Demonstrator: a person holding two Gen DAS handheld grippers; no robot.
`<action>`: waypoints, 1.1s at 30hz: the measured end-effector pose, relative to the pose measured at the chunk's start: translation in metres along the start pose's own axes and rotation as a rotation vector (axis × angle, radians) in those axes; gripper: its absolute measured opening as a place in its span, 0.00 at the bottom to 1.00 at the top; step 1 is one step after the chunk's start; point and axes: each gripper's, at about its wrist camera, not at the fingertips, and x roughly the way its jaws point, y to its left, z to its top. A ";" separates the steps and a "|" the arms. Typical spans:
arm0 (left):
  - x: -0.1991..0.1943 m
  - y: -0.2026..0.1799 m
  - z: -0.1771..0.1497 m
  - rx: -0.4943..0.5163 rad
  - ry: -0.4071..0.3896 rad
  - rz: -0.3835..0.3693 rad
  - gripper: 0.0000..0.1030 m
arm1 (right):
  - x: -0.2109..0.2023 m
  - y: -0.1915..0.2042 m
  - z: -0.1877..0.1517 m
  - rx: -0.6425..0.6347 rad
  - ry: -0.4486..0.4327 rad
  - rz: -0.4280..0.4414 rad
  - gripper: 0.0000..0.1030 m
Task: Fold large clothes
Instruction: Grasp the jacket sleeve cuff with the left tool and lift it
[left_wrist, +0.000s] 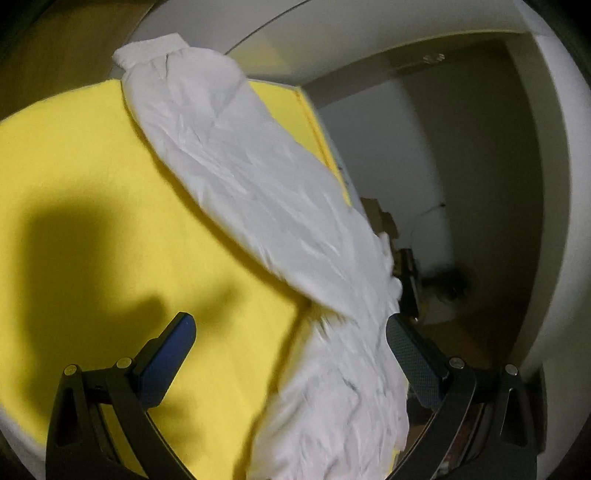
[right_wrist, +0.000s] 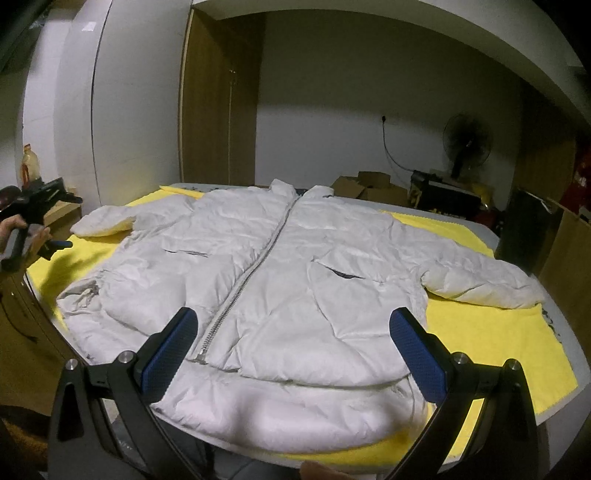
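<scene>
A white puffer jacket (right_wrist: 280, 280) lies flat and zipped, front up, on a yellow cloth (right_wrist: 487, 332) that covers the table. Both sleeves spread out to the sides. My right gripper (right_wrist: 291, 328) hovers open over the jacket's hem near the zipper's bottom, holding nothing. In the left wrist view one sleeve (left_wrist: 236, 173) runs from its cuff at the upper left down to the lower right over the yellow cloth (left_wrist: 92, 221). My left gripper (left_wrist: 288, 323) is open beside that sleeve, nothing clamped. A hand holds the left gripper (right_wrist: 44, 225) at the table's left edge.
Cardboard boxes (right_wrist: 369, 188) and a standing fan (right_wrist: 467, 146) are behind the table. A wooden wardrobe (right_wrist: 218, 103) stands at the back, a bottle (right_wrist: 29, 164) on a low cabinet at left, and a dark box (right_wrist: 524, 229) at the right edge.
</scene>
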 end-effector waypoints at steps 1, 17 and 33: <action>0.007 0.003 0.009 -0.014 -0.023 0.014 1.00 | 0.004 -0.001 0.001 -0.002 0.005 0.000 1.00; 0.047 0.051 0.085 -0.165 -0.149 0.037 0.98 | 0.043 -0.017 0.005 0.009 0.092 -0.056 1.00; 0.049 0.042 0.121 -0.005 -0.148 0.009 0.08 | 0.047 -0.006 0.014 -0.004 0.072 0.013 1.00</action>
